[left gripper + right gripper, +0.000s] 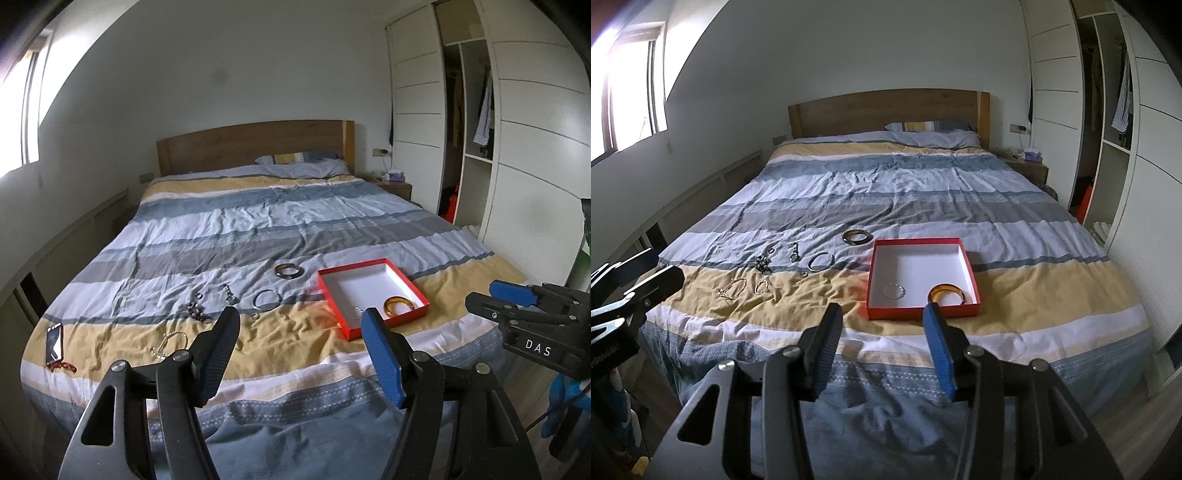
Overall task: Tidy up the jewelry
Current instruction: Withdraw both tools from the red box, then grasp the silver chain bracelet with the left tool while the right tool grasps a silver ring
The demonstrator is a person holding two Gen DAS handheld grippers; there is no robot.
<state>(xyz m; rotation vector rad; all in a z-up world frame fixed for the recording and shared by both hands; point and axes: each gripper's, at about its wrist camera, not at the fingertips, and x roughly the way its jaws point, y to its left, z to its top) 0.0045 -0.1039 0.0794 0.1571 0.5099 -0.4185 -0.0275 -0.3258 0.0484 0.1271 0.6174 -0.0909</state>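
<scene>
A red box with a white inside point(369, 286) point(916, 264) lies on the striped bed. In it are an amber bangle point(399, 305) point(947, 291) and a thin clear bracelet point(894, 290). Left of the box on the bedspread lie a dark mottled bangle point(289, 271) point(857, 236), a silver bangle point(266, 298) point(820, 261), a dark beaded piece point(195, 310) point(764, 264), a small silver piece point(229, 293) point(795, 253) and gold chains point(168, 341) point(733, 288). My left gripper point(300, 317) and my right gripper point(882, 314) are open and empty, held off the foot of the bed.
A phone point(54, 341) lies at the bed's near left corner. A wooden headboard point(255, 146) and pillow point(934, 133) are at the far end. A wardrobe point(461, 122) stands at the right, with a nightstand point(1028, 166) beside the bed. A window point(631, 88) is at the left.
</scene>
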